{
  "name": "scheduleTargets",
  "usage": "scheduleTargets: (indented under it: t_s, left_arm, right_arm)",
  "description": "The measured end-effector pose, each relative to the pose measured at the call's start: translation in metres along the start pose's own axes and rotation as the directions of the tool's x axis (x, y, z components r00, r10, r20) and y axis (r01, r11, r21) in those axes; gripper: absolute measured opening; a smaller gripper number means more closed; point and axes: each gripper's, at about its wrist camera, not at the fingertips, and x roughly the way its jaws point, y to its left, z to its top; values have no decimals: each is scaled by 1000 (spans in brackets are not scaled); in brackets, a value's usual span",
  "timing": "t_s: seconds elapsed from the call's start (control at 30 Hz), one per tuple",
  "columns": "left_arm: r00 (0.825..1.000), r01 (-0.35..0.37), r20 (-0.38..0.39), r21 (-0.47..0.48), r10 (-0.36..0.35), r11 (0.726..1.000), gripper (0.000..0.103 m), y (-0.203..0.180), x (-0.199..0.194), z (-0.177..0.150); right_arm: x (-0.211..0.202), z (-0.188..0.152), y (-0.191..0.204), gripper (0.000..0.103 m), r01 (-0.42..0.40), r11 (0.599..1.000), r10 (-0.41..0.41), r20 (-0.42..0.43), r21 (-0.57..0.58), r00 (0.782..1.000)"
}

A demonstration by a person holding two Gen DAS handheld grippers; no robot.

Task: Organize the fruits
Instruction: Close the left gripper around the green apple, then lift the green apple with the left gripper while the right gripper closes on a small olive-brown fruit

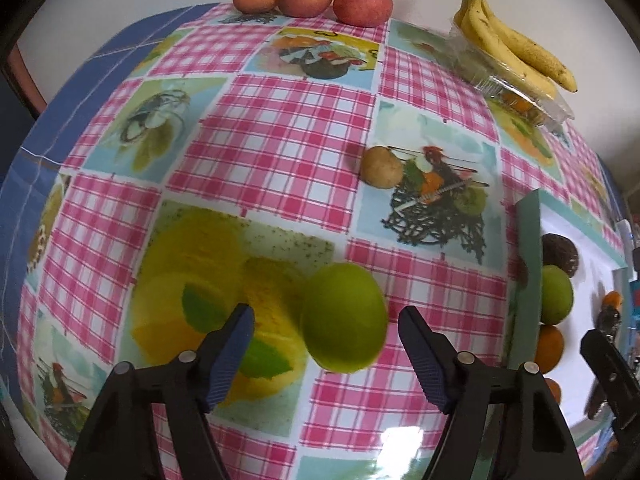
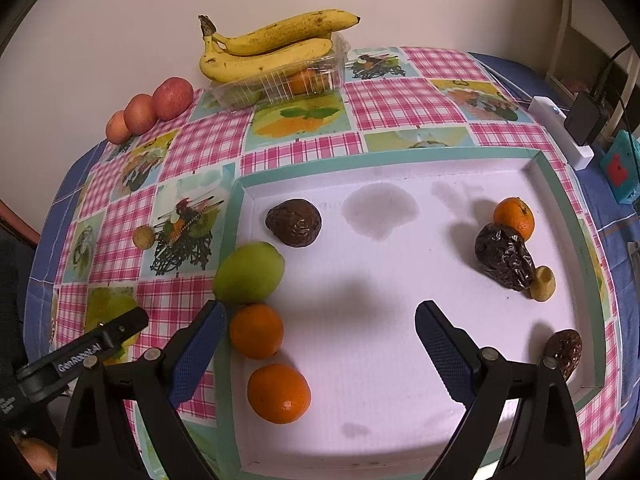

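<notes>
Green fruit (image 1: 344,317): on the checked tablecloth (image 1: 280,128), between my left gripper (image 1: 326,350)'s spread pads, touching neither.
Left grip: I judge it needs centring; the fruit sits nearer the right pad, so I should close gently on its widest part.
Tray (image 2: 552,184): just beside, holding oranges and another green fruit.
Right gripper (image 2: 320,344): spread, empty, hovering over the tray.

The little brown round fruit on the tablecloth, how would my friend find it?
Start at the big white tray. Look just past its left edge, on the tablecloth, at the printed picture with the dark tangle. The little brown fruit sits alone there, far smaller than the three apples by the wall.
</notes>
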Motion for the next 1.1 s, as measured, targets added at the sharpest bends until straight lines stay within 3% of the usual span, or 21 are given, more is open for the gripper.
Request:
scheduleTargets:
  t_s: [0.1, 0.33, 0.4, 0.43, 0.83, 1.0, 1.1]
  left_arm:
    - [999, -38, 13, 9, 38, 999, 77, 5, 2, 0]
    - [999, 29, 29, -66, -27, 997, 67, 27, -1, 6]
    - [999, 46, 32, -84, -43, 995, 46, 33, -3, 8]
    - [998, 57, 28, -96, -55, 994, 41, 37, -3, 9]
    - [991, 126, 54, -143, -119, 982, 41, 45, -5, 18]
    - [991, 121, 79, -178, -108, 977, 41, 61, -9, 28]
    - [986, 152, 102, -211, -133, 965, 41, 70, -10, 36]
  right_arm:
    - [1, 0, -1, 96, 2, 1000, -2, -3, 1, 1000]
    - [4, -1, -3, 96, 11, 1000, -11, -7, 4, 1000]
    - [4, -1, -2, 96, 15, 1000, -15, -6, 2, 1000]
    - [4, -1, -2, 96, 17, 1000, -17, -6, 0, 1000]
    - [8, -2, 2, 96, 35, 999, -35, -13, -15, 999]
    - [9, -2, 2, 96, 44, 999, -45, -12, -22, 999]
    - [8, 0, 2, 96, 45, 999, -45, -2, -19, 999]
